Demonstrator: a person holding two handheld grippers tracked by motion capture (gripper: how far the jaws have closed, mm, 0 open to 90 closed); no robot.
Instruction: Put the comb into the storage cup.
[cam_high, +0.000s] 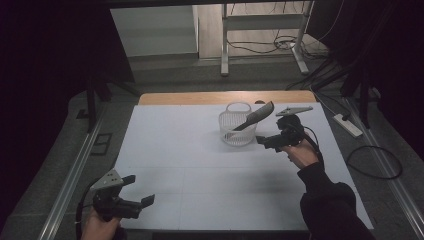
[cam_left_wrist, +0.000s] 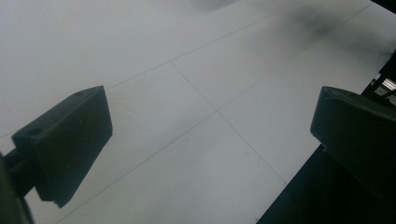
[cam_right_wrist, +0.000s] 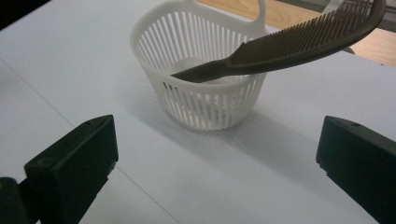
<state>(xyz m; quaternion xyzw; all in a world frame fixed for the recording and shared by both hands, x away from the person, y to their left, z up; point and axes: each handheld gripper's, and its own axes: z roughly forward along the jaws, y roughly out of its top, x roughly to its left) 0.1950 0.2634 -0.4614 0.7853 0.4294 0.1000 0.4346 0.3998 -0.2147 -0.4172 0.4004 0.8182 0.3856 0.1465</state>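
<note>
A small white slatted basket (cam_high: 237, 135) (cam_right_wrist: 205, 100) stands toward the back of the white table. A dark comb (cam_high: 256, 117) (cam_right_wrist: 299, 42) leans in it, handle down inside, toothed end sticking out over the rim to the right. My right gripper (cam_high: 264, 141) (cam_right_wrist: 217, 168) hovers just right of the basket, open, with nothing between its jaws. My left gripper (cam_high: 139, 192) (cam_left_wrist: 210, 144) sits at the near left corner of the table, open and empty, looking down at bare table surface.
The white table surface (cam_high: 200, 165) has a wooden strip (cam_high: 200, 97) along its far edge. Beyond it stand a metal frame (cam_high: 260, 35) and loose cables (cam_high: 375, 165) on the floor. A power strip (cam_high: 347, 125) lies right of the table.
</note>
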